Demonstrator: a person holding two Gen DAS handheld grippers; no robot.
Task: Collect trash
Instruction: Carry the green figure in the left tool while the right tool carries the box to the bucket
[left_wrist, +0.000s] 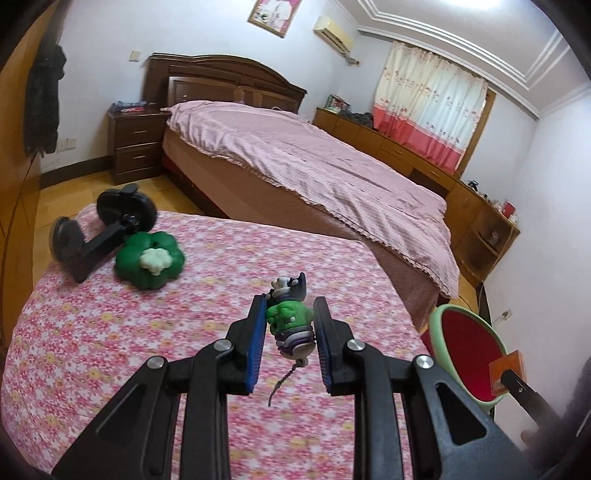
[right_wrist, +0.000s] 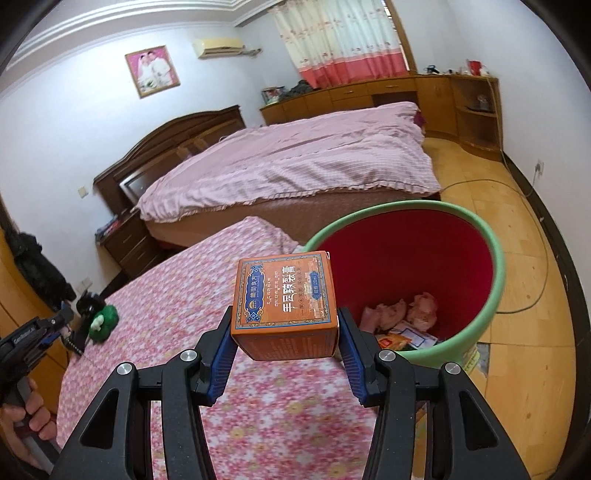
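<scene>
Evidently the right gripper (right_wrist: 284, 354) has its blue ribbed pads pressed against the two sides of an orange carton (right_wrist: 286, 295), held low on its flanks and lifted above the near right edge of the table (right_wrist: 155, 302), just short of the bin (right_wrist: 495, 266). It looks like thin printed cardboard, light and probably nearly empty, stiff at the corners but easy to dent mid-panel, so a hold low near the folded edges suits it.

The left gripper (left_wrist: 290, 325) has its jaws half-closed around a small green and purple figurine (left_wrist: 291, 319), which seems to touch at least the left pad; whether it is truly pinched I cannot tell. It looks like hard moulded plastic, knobbly and light, with a thin cord trailing, likely to twist unless taken across its widest part.

Outward, the table wears a pink floral cloth, soft and slightly rumpled. Near its far left corner lie a glossy green flower-shaped case (left_wrist: 149, 264) and a black plastic stand (left_wrist: 107, 229), touching. The bin, smooth green outside and red within, stands beside the right edge holding crumpled pink tissue (right_wrist: 402, 312).
</scene>
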